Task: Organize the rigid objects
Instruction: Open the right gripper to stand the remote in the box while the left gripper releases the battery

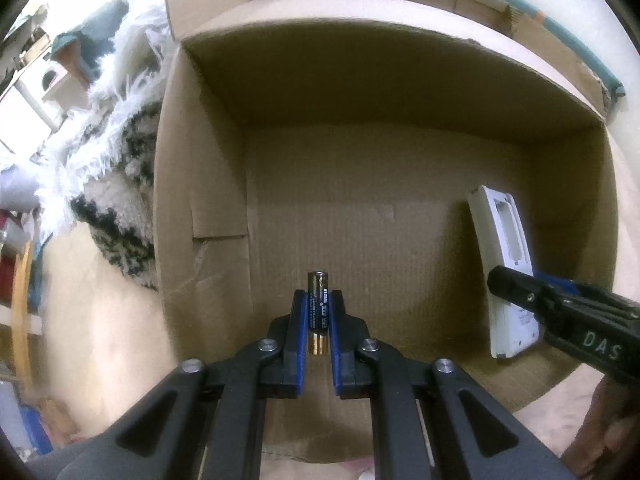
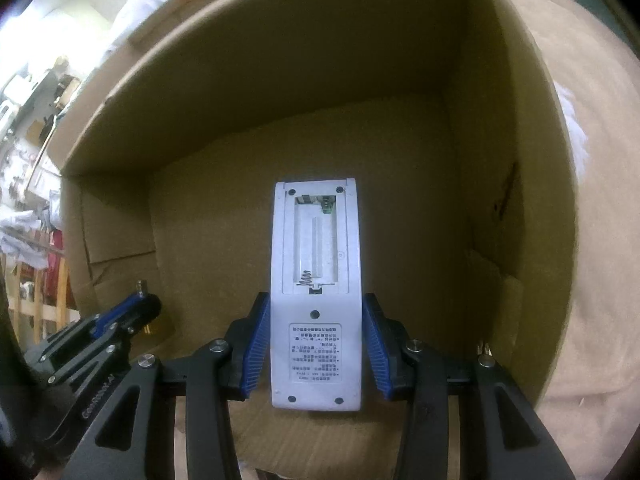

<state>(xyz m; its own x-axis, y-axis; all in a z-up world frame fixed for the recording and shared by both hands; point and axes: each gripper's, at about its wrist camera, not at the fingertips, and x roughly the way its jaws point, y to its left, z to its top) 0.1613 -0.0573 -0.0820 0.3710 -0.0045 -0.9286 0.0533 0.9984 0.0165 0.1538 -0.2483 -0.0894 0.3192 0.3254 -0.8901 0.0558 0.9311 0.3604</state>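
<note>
Between the blue pads of my left gripper [image 1: 318,300] I see a small black battery [image 1: 318,312], pinched tight. Its long axis runs along the fingers, away from the camera, with the gold end toward the wrist and the dark end pointing forward and down to the bottom of the cardboard box [image 1: 200,160]. About half of the battery sticks out past the fingertips.

My right gripper [image 2: 316,320] is closed on a white remote control [image 2: 316,292], gripping it by the two long sides. This remote shows its back face to the camera: the label with small print is near the wrist, and the battery compartment [image 2: 316,240] lies open further out, with one spring visible at its near end. The remote's long axis also follows the fingers, and its far end points down into the box.

Both objects are above the brown box floor, inside the walls. From the left wrist view the remote stands to the right of the battery, well apart. Beyond the left wall, a shaggy white and black rug [image 1: 120,168] lies outside.
</note>
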